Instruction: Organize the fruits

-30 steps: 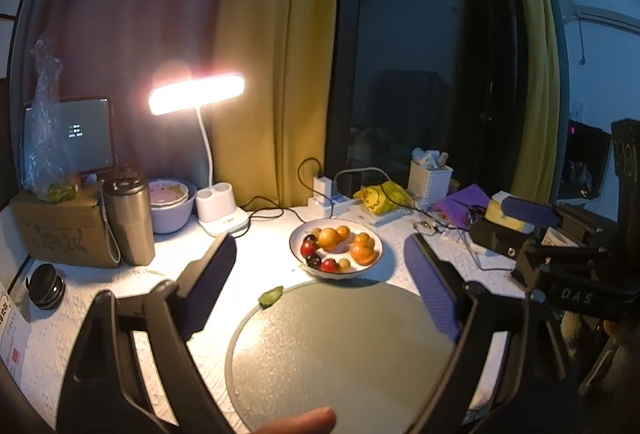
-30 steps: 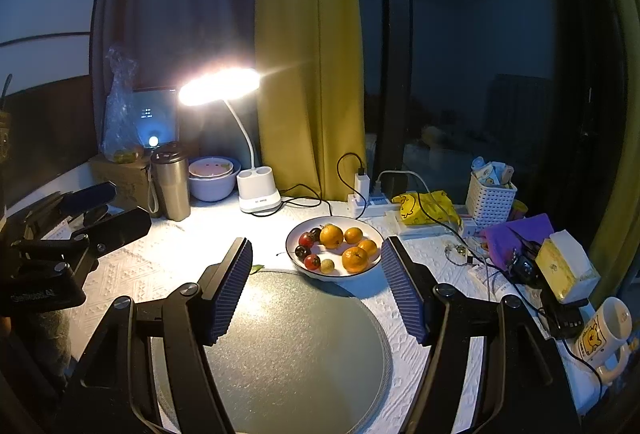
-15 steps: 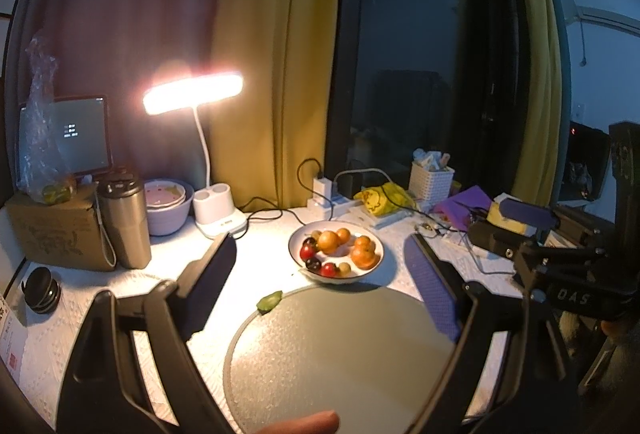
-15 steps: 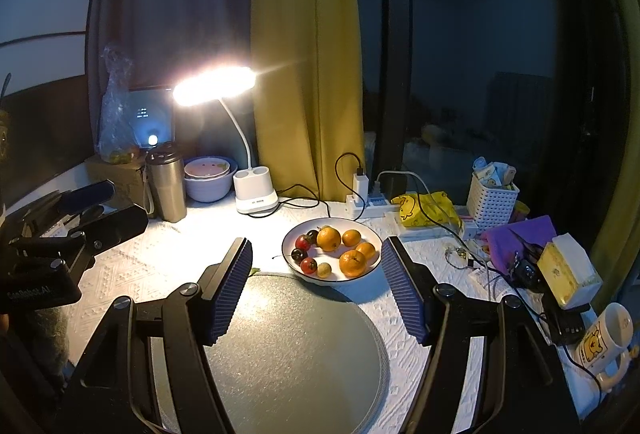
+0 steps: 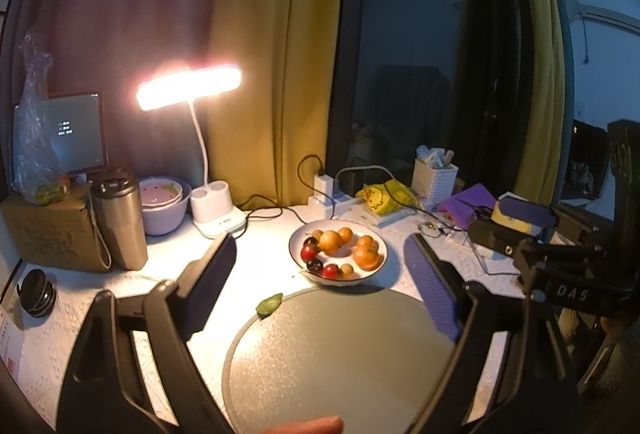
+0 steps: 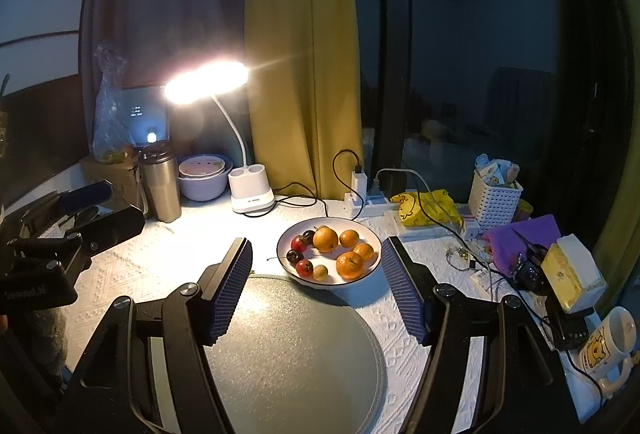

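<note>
A white bowl (image 5: 297, 238) (image 6: 370, 234) on the white tablecloth holds several oranges (image 5: 330, 240) (image 6: 325, 239), dark red cherry tomatoes (image 5: 308, 253) (image 6: 298, 243) and a small yellow fruit (image 6: 320, 272). A round grey glass board (image 5: 340, 358) (image 6: 292, 350) lies in front of it, bare, with a green leaf (image 5: 269, 305) at its rim. My left gripper (image 5: 320, 274) is open and empty above the board. My right gripper (image 6: 316, 274) is open and empty, just short of the bowl.
A lit desk lamp (image 6: 250, 193), steel tumbler (image 6: 160, 185), stacked bowls (image 6: 204, 177) and cardboard box (image 5: 44, 230) stand back left. A power strip (image 6: 366, 201) with cables, white basket (image 6: 496, 193), purple cloth (image 6: 520, 238), tissue box (image 6: 572, 274) and mug (image 6: 608, 346) crowd the right.
Both grippers have moved slightly forward toward the bowl. Their jaws stay open and empty.
</note>
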Motion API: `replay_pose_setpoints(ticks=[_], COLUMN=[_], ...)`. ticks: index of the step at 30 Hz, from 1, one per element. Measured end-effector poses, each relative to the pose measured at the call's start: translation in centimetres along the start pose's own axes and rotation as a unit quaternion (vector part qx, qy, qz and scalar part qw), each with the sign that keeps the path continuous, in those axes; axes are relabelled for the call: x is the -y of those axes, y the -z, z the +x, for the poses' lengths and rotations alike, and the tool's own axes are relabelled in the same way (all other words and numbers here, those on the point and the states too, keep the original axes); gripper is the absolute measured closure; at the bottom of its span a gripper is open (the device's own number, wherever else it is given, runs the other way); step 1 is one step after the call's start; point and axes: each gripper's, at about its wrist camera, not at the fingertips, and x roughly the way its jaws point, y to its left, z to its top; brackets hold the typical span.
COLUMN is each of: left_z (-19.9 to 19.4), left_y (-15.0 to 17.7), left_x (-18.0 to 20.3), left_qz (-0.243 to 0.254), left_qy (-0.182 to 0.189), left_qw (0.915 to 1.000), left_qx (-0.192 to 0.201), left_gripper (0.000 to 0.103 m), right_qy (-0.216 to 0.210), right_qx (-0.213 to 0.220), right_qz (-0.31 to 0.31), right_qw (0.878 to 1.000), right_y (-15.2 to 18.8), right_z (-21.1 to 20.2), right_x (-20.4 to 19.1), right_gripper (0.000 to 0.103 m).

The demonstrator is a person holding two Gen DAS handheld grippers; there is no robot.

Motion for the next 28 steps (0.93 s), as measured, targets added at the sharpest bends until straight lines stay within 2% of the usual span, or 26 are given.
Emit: replay_pose_setpoints(ticks=[24, 28], left_z=[2.4, 3.3], left_y=[-0.9, -0.7], left_x=[-0.2, -0.4], left_qz=[0.004, 0.002], left_qy=[-0.004, -0.003], left_qw=[0.9999, 0.9996], left_qx=[-0.010, -0.026], left_gripper=[0.016, 0.016], right_qy=[-0.003, -0.004], right_qx=[-0.005, -0.008], right_qz=[0.006, 0.008], right_qw=[1.000, 1.000], right_y=[-1.1, -1.2], right_z=[2.5, 3.0], right_x=[1.7, 2.1], right_gripper=[0.033, 0.033])
